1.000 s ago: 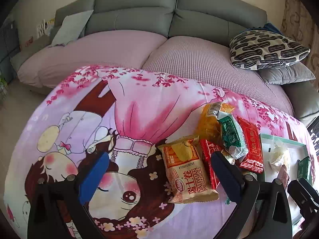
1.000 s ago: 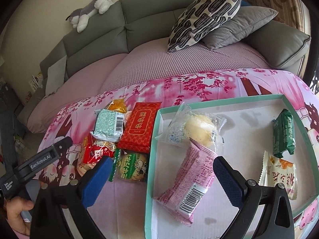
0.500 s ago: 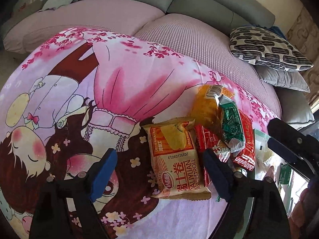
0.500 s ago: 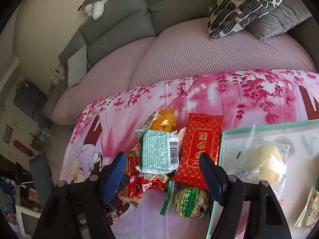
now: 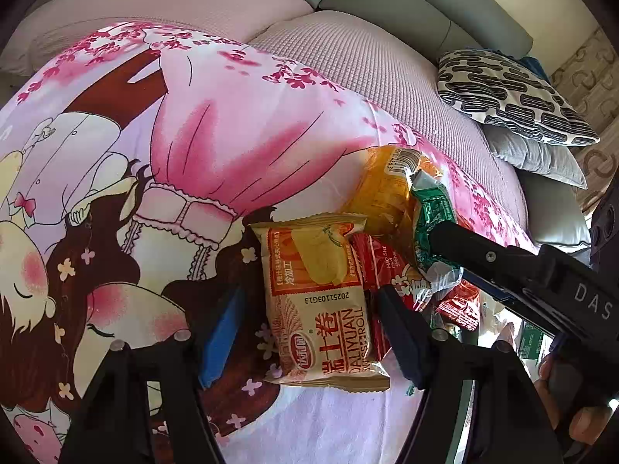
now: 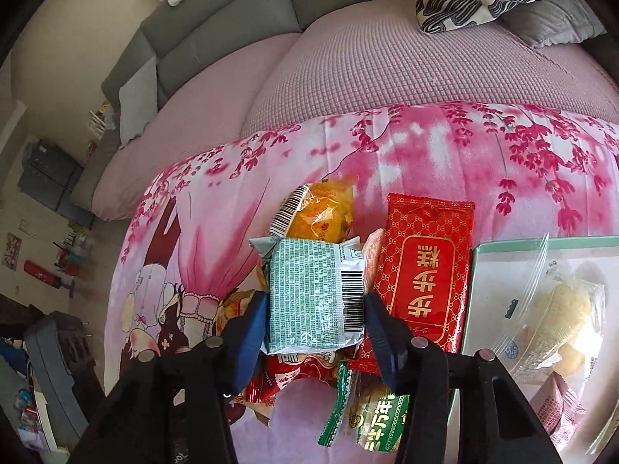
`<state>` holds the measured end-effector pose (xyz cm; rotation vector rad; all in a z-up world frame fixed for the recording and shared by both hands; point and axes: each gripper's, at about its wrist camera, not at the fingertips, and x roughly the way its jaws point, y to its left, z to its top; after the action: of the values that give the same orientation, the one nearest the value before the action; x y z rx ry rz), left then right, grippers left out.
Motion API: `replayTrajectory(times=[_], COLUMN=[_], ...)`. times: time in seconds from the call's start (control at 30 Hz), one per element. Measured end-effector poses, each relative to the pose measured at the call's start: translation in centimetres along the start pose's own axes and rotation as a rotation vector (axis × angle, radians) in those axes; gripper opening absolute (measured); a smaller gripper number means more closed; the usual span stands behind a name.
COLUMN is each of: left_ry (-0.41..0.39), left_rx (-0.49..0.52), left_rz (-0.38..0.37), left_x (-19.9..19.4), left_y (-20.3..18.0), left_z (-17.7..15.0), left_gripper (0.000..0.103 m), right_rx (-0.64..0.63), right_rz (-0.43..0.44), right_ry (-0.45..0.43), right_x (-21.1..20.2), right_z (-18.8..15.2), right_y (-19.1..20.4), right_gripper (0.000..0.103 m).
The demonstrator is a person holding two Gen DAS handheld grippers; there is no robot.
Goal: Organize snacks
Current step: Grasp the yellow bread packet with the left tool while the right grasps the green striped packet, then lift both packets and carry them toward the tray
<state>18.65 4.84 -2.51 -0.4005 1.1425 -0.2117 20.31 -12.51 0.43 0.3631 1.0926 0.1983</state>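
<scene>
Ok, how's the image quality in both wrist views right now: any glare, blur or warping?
Left wrist: sharp, strong fisheye bending; dark vignette corners, print on the swiss roll packet legible. Right wrist: same warping; glare on the clear bag in the tray, sunlit cloth washed out, green packet crisp.

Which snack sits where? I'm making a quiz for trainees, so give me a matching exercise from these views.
Things:
1. swiss roll packet
2. green packet
3. red packet
4. clear-bagged bun

Places:
A. inside the tray
B. between the right gripper fingers, which are closing
C. between the left gripper fingers, which are closing
D. flat on the cloth beside the tray

Pairs: 1-C, 2-B, 3-D, 4-A
</scene>
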Motion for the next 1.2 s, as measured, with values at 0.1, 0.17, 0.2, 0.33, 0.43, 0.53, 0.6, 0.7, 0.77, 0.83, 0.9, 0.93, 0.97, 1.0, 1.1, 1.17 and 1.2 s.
replayTrajectory(times=[0.1, 0.17, 0.2, 0.33, 0.43, 0.53, 0.6, 0.7, 0.77, 0.83, 0.9, 0.93, 0.97, 1.0, 1.1, 1.17, 1.2], left_ry=[0.002, 0.000, -0.002, -0.008, -0.009, -0.016, -0.021, -0.032, -0.043, -0.042, -0.029, -0.022, -0.018, -0.022, -0.010, 0.008, 0.010], left_rx=[-0.011, -0.010, -0.004, 0.004, 0.010, 0.012, 0.012, 0.004, -0.001, -0.003, -0.007, -0.007, -0.002, -0.005, 0.002, 0.006, 0.011], left_rz=[-0.035, -0.037, -0.038, -0.049, -0.047, -0.045, -0.039, -0.033, -0.025, -0.027, -0.016, -0.017, -0.019, -0.021, -0.005, 0.016, 0.016], left_x=[0.0, 0.0, -0.1, -0.3, -0.5, -0.9, -1.1, -1.6, -2.0, -1.9, -1.5, -1.3, -1.2, -1.2, -0.7, -0.1, 0.1], left_y=[0.1, 0.0, -0.1, -0.4, -0.6, -0.6, -0.6, -0.5, -0.3, -0.2, -0.1, -0.1, -0.1, -0.2, -0.4, -0.5, -0.6], left_z=[0.0, 0.0, 0.0, 0.0, 0.0, 0.0, 0.0, 0.1, 0.2, 0.2, 0.0, 0.0, 0.0, 0.1, 0.0, -0.1, -0.2], left_gripper=[0.058, 0.057, 0.054, 0.046, 0.044, 0.043, 0.043, 0.037, 0.023, 0.020, 0.020, 0.020, 0.020, 0.021, 0.033, 0.037, 0.037], right_rx=[-0.005, -0.007, -0.011, -0.017, -0.012, 0.009, 0.014, 0.022, 0.035, 0.049, 0.055, 0.055, 0.052, 0.051, 0.055, 0.060, 0.065], right_rz=[-0.005, -0.004, -0.004, 0.007, 0.020, 0.025, 0.029, 0.040, 0.036, 0.030, 0.018, 0.009, 0.003, 0.000, -0.006, -0.018, -0.022], right_ry=[-0.007, -0.012, -0.017, -0.051, -0.080, -0.111, -0.132, -0.156, -0.163, -0.164, -0.164, -0.167, -0.168, -0.170, -0.171, -0.168, -0.166], right_x=[0.0, -0.2, -0.3, -1.5, -2.9, -4.4, -5.3, -6.7, -7.3, -7.7, -8.0, -8.1, -8.3, -8.5, -8.8, -8.8, -8.8], right_z=[0.0, -0.1, -0.2, -0.8, -1.6, -2.7, -3.5, -4.8, -5.6, -6.3, -6.7, -6.9, -7.1, -7.2, -7.7, -8.2, -8.4], right_y=[0.1, 0.1, 0.1, 0.4, 0.4, 0.0, -0.1, -0.3, -0.7, -1.1, -1.5, -1.6, -1.7, -1.8, -2.3, -2.7, -2.9], right_gripper=[0.051, 0.051, 0.051, 0.051, 0.050, 0.050, 0.050, 0.050, 0.050, 0.050, 0.050, 0.050, 0.050, 0.050, 0.050, 0.050, 0.050])
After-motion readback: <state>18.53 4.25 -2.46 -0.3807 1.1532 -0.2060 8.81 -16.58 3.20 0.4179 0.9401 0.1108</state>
